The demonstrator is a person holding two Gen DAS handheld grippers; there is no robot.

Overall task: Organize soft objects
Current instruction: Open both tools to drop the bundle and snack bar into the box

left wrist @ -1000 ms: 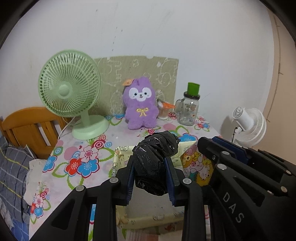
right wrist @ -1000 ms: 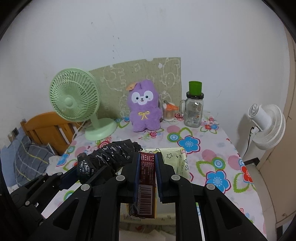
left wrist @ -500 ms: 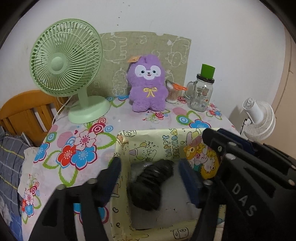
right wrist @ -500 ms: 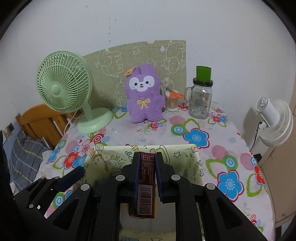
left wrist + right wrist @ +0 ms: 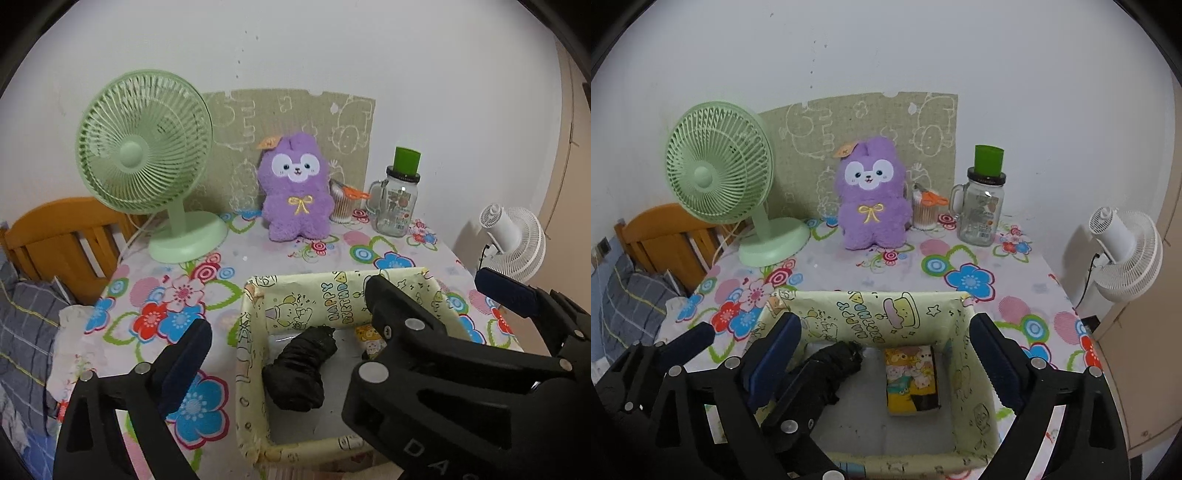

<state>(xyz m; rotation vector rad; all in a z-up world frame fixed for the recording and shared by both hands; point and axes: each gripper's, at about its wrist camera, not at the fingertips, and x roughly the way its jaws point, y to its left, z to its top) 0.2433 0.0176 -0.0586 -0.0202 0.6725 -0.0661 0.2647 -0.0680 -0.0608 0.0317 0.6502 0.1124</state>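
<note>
A pale yellow cartoon-printed box stands open on the near part of the table. In it lie a crumpled black bundle on the left and a small colourful cartoon packet on the right. My left gripper is open and empty above the box's left side. My right gripper is open and empty, its jaws spread wide over the box. A purple plush bunny sits upright at the back of the table.
A green desk fan stands back left. A glass jar with a green cup on top and a cup of cotton swabs stand back right. A white fan and a wooden chair flank the table.
Both grippers have opened. The left let the black bundle fall into the box, then the right let go of its packet, which now lies in the box.
</note>
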